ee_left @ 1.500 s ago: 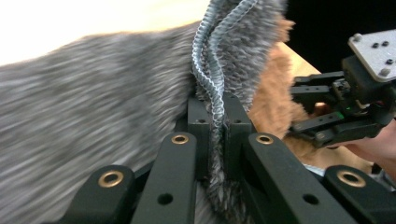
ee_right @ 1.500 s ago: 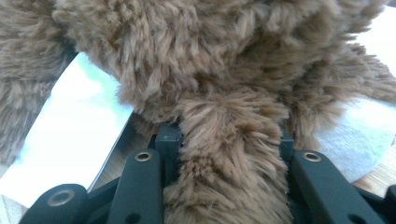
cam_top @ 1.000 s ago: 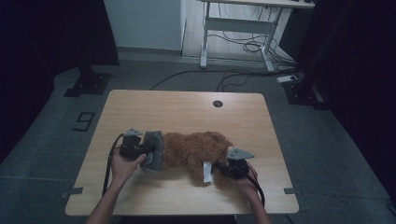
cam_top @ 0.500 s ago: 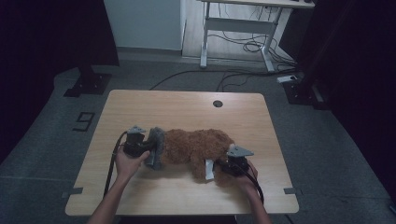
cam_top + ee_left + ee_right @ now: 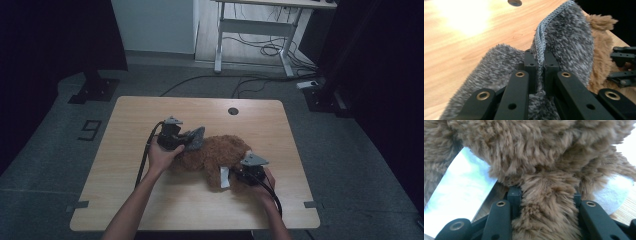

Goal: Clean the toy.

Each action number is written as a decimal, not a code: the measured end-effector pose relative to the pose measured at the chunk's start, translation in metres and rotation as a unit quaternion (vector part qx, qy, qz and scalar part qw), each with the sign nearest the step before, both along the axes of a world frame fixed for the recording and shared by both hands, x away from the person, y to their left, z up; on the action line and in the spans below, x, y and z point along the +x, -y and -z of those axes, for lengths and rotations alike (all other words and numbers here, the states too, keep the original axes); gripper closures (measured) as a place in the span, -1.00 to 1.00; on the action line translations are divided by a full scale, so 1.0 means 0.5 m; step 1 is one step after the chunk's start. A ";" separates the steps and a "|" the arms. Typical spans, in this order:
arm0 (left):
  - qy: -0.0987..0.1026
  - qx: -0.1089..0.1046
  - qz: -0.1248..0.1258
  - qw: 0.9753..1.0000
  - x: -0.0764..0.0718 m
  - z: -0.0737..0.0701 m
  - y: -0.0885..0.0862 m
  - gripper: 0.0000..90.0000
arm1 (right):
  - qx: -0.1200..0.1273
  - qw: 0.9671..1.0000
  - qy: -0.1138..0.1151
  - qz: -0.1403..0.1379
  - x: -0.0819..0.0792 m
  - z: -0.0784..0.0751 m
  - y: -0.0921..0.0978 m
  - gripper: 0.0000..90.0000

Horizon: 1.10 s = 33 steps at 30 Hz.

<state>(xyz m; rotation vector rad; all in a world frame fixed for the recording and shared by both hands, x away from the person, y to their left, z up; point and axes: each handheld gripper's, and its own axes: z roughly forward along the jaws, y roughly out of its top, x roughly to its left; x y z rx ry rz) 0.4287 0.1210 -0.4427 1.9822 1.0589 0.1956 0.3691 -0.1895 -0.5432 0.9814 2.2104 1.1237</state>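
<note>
A brown plush toy [image 5: 220,155] lies on the wooden table [image 5: 150,115], near its middle. At its left end, a grey furry piece [image 5: 196,137] with a stitched edge is pinched between the jaws of my left gripper [image 5: 189,141]. The left gripper view shows that gripper [image 5: 540,62] shut on the grey fur [image 5: 569,37], and the brown fur [image 5: 600,50] behind it. My right gripper [image 5: 239,175] sits at the toy's right front end. In its own view, the right gripper [image 5: 545,192] is shut on a brown furry limb [image 5: 546,202]. A white tag [image 5: 461,190] lies beside that limb.
A round cable hole [image 5: 233,111] sits near the table's far edge. Beyond the table stand a desk frame [image 5: 250,30] with cables on the floor and a black stand [image 5: 95,85] at the left. A "9" mark [image 5: 90,130] is on the floor.
My left gripper has moved away from the person and to the right, carrying the grey fur up against the toy. The right gripper has barely shifted.
</note>
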 end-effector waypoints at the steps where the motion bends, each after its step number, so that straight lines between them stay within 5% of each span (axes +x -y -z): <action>1: -0.002 0.000 0.004 1.000 -0.002 0.004 -0.001 0.88 | 0.001 1.000 -0.001 0.000 0.000 0.000 0.001 0.35; 8: 0.000 0.008 0.021 1.000 -0.043 0.017 -0.013 0.89 | 0.013 1.000 -0.002 -0.007 -0.005 -0.001 0.005 0.20; 12: 0.004 0.006 0.026 1.000 -0.070 0.032 -0.025 0.90 | 0.024 1.000 -0.007 -0.009 -0.017 -0.007 0.012 -0.16; 16: 0.002 -0.013 0.028 1.000 -0.093 0.047 -0.041 0.90 | 0.056 0.998 -0.019 -0.008 -0.030 -0.018 0.032 -0.47; 20: 0.005 -0.025 0.042 0.999 -0.123 0.062 -0.043 0.90 | 0.121 0.993 0.000 -0.004 -0.051 -0.054 0.057 -0.56; 23: 0.007 -0.025 0.053 0.998 -0.144 0.069 -0.036 0.90 | 0.140 0.990 0.010 -0.005 -0.053 -0.086 0.059 -0.68; 26: 0.009 -0.020 0.055 0.998 -0.155 0.070 -0.032 0.90 | 0.133 0.991 0.008 -0.015 -0.043 -0.103 0.037 -0.70; 28: 0.005 -0.022 0.056 0.998 -0.156 0.071 -0.034 0.90 | 0.114 0.993 -0.013 -0.016 -0.026 -0.102 0.017 -0.76; 30: 0.002 -0.025 0.056 0.998 -0.156 0.073 -0.036 0.90 | 0.112 0.992 -0.041 -0.038 -0.012 -0.094 -0.001 -0.61; 33: 0.003 -0.026 0.057 0.998 -0.161 0.079 -0.040 0.90 | 0.101 0.993 -0.047 -0.048 -0.013 -0.081 -0.016 -0.38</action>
